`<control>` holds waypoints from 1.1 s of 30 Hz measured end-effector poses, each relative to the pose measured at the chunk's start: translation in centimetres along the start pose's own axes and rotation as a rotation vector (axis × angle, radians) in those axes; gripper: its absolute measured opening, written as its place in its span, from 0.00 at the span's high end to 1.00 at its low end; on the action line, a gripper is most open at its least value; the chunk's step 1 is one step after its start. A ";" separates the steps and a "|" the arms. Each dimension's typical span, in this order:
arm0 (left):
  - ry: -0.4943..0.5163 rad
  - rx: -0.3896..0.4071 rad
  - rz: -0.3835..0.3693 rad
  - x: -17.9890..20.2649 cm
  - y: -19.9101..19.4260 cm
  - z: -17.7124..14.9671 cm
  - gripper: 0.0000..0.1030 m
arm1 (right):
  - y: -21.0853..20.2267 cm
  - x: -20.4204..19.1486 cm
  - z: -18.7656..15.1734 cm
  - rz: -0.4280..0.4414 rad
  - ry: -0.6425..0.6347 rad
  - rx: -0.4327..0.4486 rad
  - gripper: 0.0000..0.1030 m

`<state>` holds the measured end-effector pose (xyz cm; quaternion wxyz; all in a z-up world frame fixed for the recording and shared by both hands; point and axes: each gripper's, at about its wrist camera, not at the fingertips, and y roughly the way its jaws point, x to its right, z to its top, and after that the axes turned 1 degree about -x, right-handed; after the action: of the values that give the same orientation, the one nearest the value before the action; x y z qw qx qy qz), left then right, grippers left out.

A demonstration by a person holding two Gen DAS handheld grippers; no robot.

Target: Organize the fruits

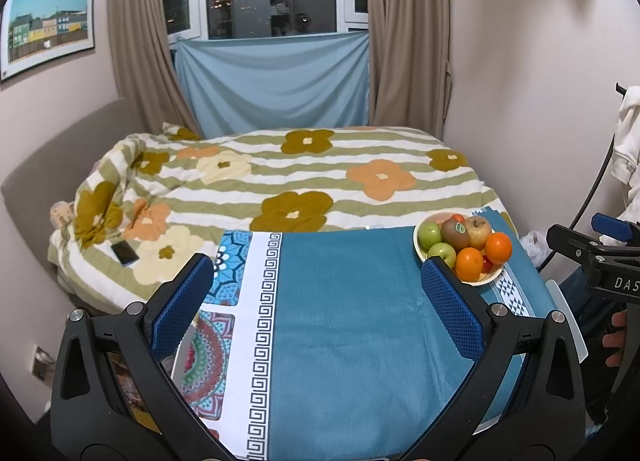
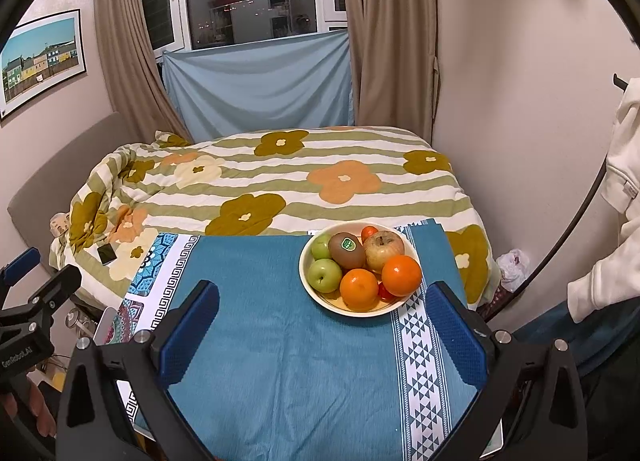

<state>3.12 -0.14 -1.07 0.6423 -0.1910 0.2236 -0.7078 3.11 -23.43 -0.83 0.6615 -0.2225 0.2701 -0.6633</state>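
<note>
All the fruits sit piled in the bowl (image 2: 320,293) at the counter's (image 2: 280,361) far right: either gathered already or waiting to be sorted out. The kiwi (image 2: 346,251) lies lengthwise toward the bed. My left hand-held gripper (image 1: 318,301) and right hand-held gripper (image 2: 324,331) gape empty, short of the bowl.

Cream bowl (image 2: 320,298) on a teal cloth (image 2: 280,361), heaped with two green apples (image 2: 325,275), a stickered kiwi (image 2: 346,249), a russet apple (image 2: 385,251), two oranges (image 2: 401,275), right gripper (image 2: 322,333) gaping wide, empty, just short of it
</note>
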 end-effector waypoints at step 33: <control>-0.011 0.018 0.013 -0.3 0.1 0.0 0.00 | 0.2 -0.1 0.3 -0.002 0.001 -0.001 0.00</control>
<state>3.25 0.17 -1.07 0.6497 -0.1878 0.2149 -0.7046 3.42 -23.30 -0.72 0.6605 -0.2229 0.2707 -0.6639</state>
